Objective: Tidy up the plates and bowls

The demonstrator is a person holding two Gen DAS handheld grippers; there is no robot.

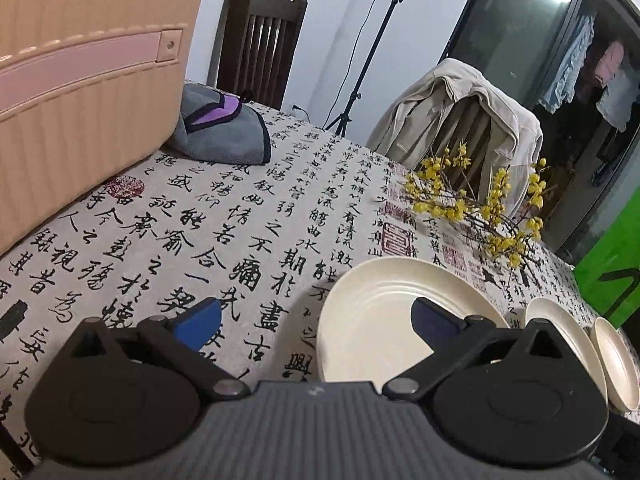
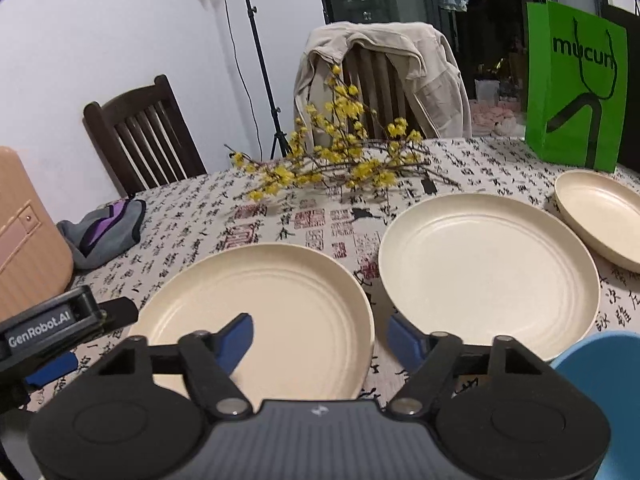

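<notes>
Three cream plates lie in a row on the calligraphy tablecloth: a near plate (image 2: 272, 312), a middle plate (image 2: 488, 268) and a far shallow one (image 2: 604, 216). They also show in the left wrist view, the near plate (image 1: 384, 312), the middle plate (image 1: 560, 328) and the far one (image 1: 616, 360). A blue bowl (image 2: 600, 384) sits at the right edge. My right gripper (image 2: 320, 340) is open and empty over the near plate's right rim. My left gripper (image 1: 316, 320) is open and empty, its right finger over the near plate's left side. It also shows in the right wrist view (image 2: 60, 336).
A branch of yellow flowers (image 2: 332, 164) lies behind the plates. A green paper bag (image 2: 576, 88) stands at the back right. A grey and purple cloth (image 1: 224, 128) lies beside a tan case (image 1: 80, 92) on the left. Chairs stand around the table, one with a jacket (image 2: 380, 72).
</notes>
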